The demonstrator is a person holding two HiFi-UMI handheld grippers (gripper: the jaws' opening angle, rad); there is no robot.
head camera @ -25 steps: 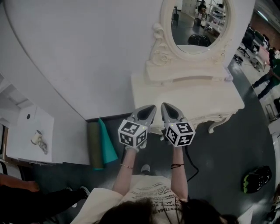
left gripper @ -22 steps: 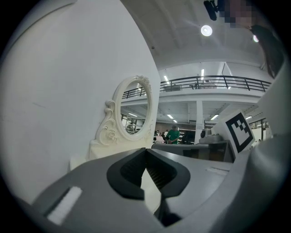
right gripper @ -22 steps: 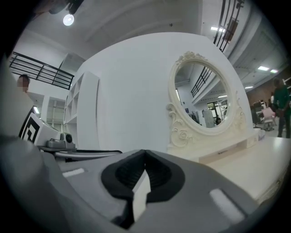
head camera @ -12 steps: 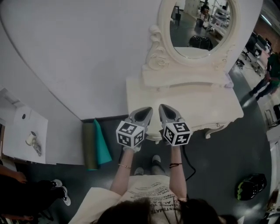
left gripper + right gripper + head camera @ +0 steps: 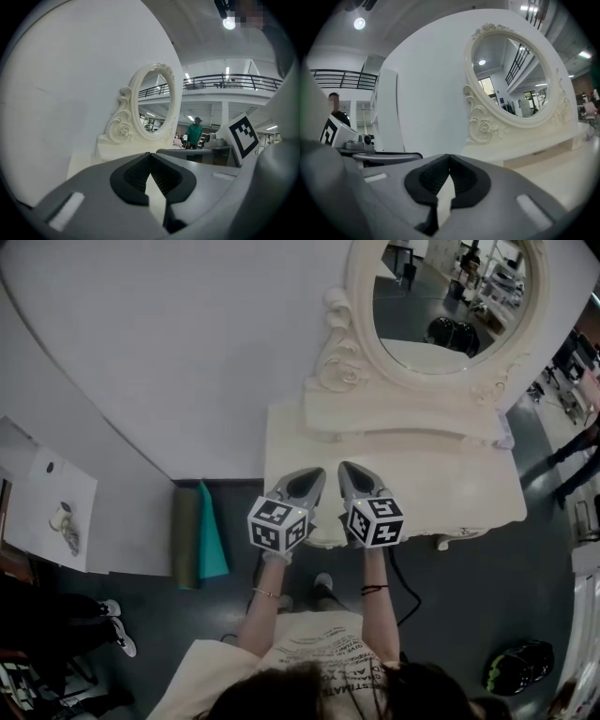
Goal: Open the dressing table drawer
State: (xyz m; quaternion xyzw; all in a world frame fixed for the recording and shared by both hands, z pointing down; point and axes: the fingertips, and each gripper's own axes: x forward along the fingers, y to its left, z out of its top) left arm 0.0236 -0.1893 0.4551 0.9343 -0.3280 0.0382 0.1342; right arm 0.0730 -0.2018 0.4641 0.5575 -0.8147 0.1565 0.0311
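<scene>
Two hand-held claws hover side by side over the front edge of a cream dressing table [image 5: 441, 488], seen from above. The left claw [image 5: 317, 474] and the right claw [image 5: 345, 469] both point toward the oval mirror [image 5: 450, 296] at the back of the table, which stands against a white wall [image 5: 187, 352]. In each claw's own view, the dark ribbed jaws meet at their tips with nothing between them, so both claws are closed and empty. Neither appears to touch the table.

The drawer itself does not show. Its front and handle would probably sit below the table top's front edge, hidden from above by the overhang and the claws. The claw views look across the top instead.

The task seems to be at its very start. The person stands at the table, but no handle is gripped and nothing is pulled out. What is left is to lower a claw to the drawer front, take hold and draw it open.
</scene>
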